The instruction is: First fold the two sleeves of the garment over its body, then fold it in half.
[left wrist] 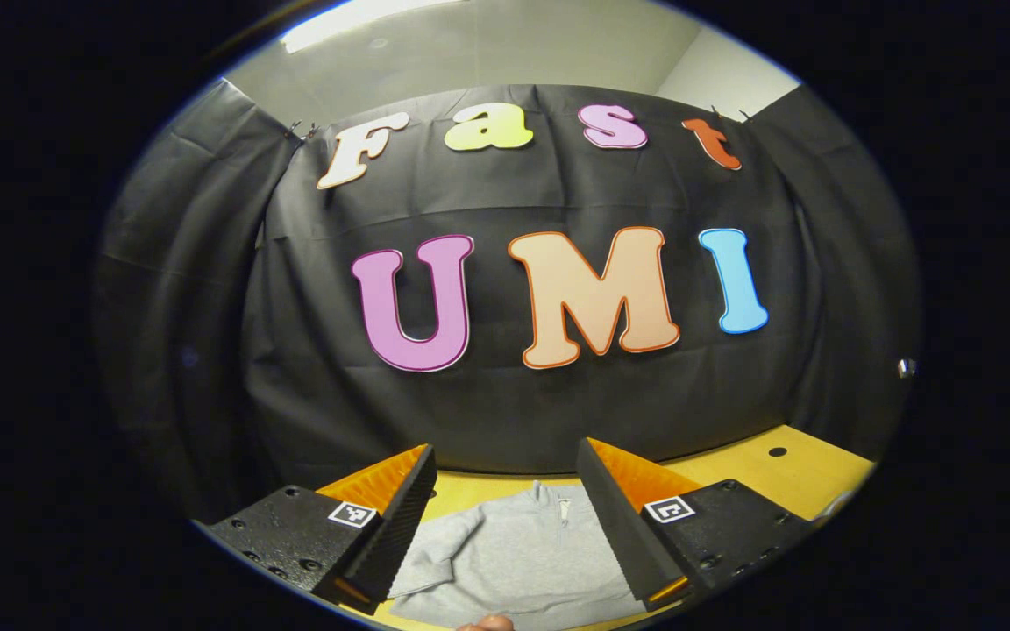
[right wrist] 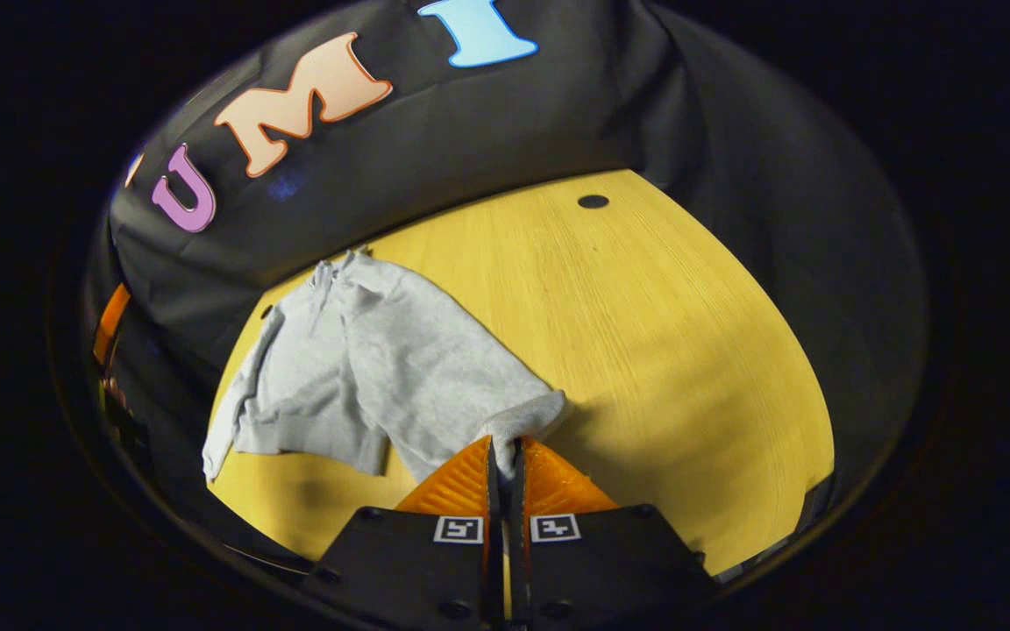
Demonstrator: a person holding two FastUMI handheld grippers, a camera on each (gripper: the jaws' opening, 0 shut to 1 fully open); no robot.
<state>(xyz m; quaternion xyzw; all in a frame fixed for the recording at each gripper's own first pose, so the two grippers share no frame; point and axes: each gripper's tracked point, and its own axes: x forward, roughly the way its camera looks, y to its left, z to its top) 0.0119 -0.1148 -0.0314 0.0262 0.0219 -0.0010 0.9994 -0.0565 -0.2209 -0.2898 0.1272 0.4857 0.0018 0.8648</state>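
Observation:
A grey zip-neck sweatshirt (right wrist: 365, 368) lies flat on the yellow wooden table (right wrist: 663, 333), its collar toward the black cloth wall. My right gripper (right wrist: 505, 449) is shut on the cuff of one sleeve (right wrist: 527, 416), which is stretched out from the body. The other sleeve (right wrist: 242, 394) runs along the garment's far side toward the table's edge. In the left gripper view the sweatshirt (left wrist: 514, 552) lies below and between the fingers of my left gripper (left wrist: 505, 491), which hangs open above it with nothing held.
Black cloth (right wrist: 487, 131) walls the table at the back and sides. A small dark hole (right wrist: 593, 202) marks the tabletop near the back. A fingertip (left wrist: 486, 622) shows at the bottom edge of the left gripper view. Bare wood extends right of the garment.

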